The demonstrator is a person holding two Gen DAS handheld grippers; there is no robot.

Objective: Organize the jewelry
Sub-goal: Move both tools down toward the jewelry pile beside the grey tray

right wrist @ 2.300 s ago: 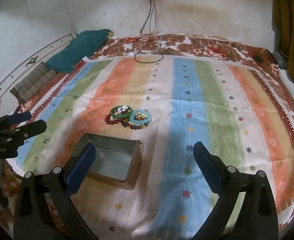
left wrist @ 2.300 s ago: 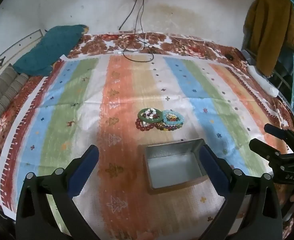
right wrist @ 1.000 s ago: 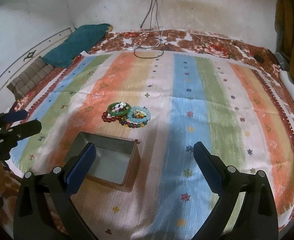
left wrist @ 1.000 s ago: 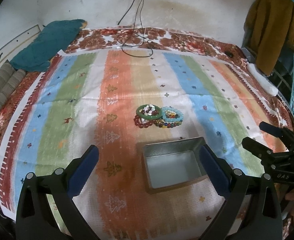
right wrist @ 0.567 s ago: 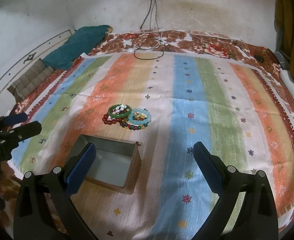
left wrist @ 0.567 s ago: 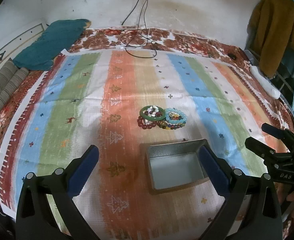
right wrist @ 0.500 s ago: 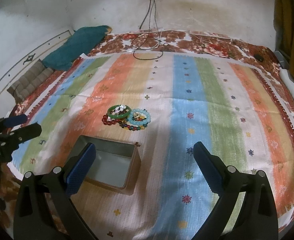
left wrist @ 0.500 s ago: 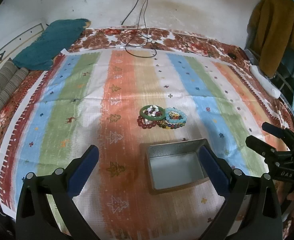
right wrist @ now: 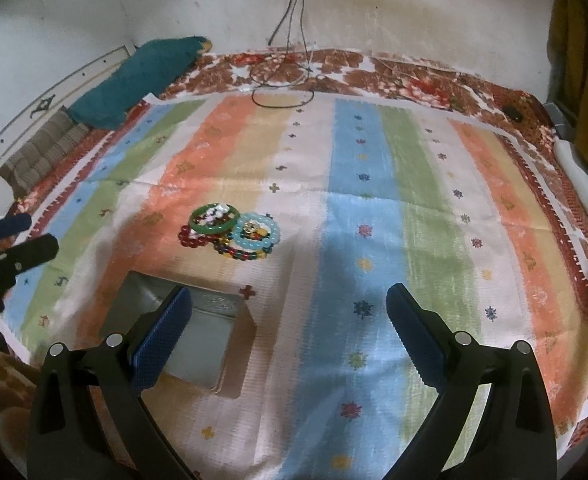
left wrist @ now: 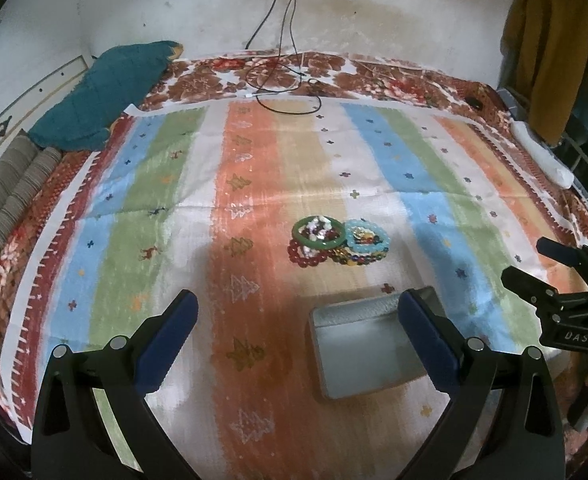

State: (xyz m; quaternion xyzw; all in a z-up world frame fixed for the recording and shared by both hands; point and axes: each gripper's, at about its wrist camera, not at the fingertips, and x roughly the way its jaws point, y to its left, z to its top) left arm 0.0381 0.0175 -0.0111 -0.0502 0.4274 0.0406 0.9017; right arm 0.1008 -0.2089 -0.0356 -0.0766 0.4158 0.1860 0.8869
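Observation:
A heap of jewelry lies mid-bed on the striped cloth: a green bangle [left wrist: 318,231] with pale pieces inside, a light-blue bead bracelet [left wrist: 366,235], a red bead bracelet [left wrist: 302,254] and a multicolour bead string [left wrist: 353,258]. The heap also shows in the right wrist view [right wrist: 230,230]. An open grey metal box [left wrist: 363,346] [right wrist: 198,344] sits empty, nearer than the heap. My left gripper [left wrist: 295,316] is open, hovering above the cloth left of the box. My right gripper [right wrist: 288,310] is open and empty, right of the box.
The striped cloth [left wrist: 254,168] covers a floral bedspread. A teal pillow [left wrist: 106,92] and folded striped blanket [left wrist: 10,184] lie far left. Black cables [left wrist: 290,84] run from the wall socket. Clothes [left wrist: 553,48] hang at the right; a white roll [left wrist: 541,154] lies on the right edge.
Both grippers shifted slightly over the bed; the views drifted a little. Jewelry and box have not moved. Both grippers stay open.

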